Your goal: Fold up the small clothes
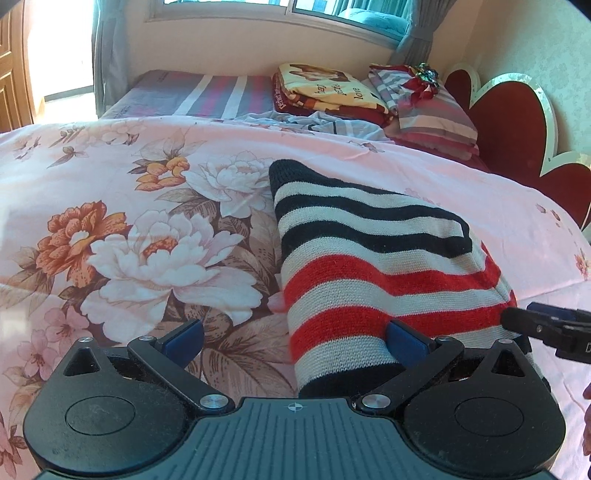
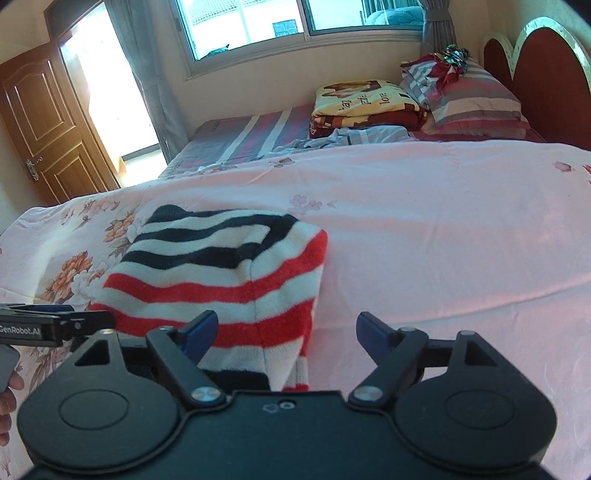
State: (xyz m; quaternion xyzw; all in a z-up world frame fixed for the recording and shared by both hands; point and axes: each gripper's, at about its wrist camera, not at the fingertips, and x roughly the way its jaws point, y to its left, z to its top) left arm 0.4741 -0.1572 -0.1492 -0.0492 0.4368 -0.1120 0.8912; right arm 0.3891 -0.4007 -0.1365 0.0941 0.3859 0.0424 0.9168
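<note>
blue pads tip both grippers' black fingers. the left gripper [image 1: 295,339] has its jaws spread wide, and the near end of the striped knit garment [image 1: 369,266] lies between them: its right pad rests against or just over the red and white stripes, though i cannot tell that it presses, while its left pad stands clear over the floral print. the right gripper [image 2: 284,332] also has its jaws well apart. its left finger sits over the garment's near red stripes, its right finger over bare pink cloth, and neither pad clamps the knit.

the garment lies folded into a compact block on the pink floral bedspread [image 1: 110,221], with black and white stripes at the far end and red and white stripes nearer the grippers. in the right wrist view a seam runs down its middle and its right edge drops in a soft fold. each gripper shows at the edge of the other's view, just beside the garment's near corners, and part of a hand [image 2: 9,402] shows at the left edge of the right wrist view.

farther off, a pale crumpled cloth [image 1: 314,123] lies past the bedspread's far edge. behind it sit a folded blanket [image 1: 325,90], a striped pillow [image 1: 432,114] and a red scalloped headboard [image 1: 517,122], all under a window [image 2: 295,22]. a wooden door [image 2: 48,122] stands open at the left.
</note>
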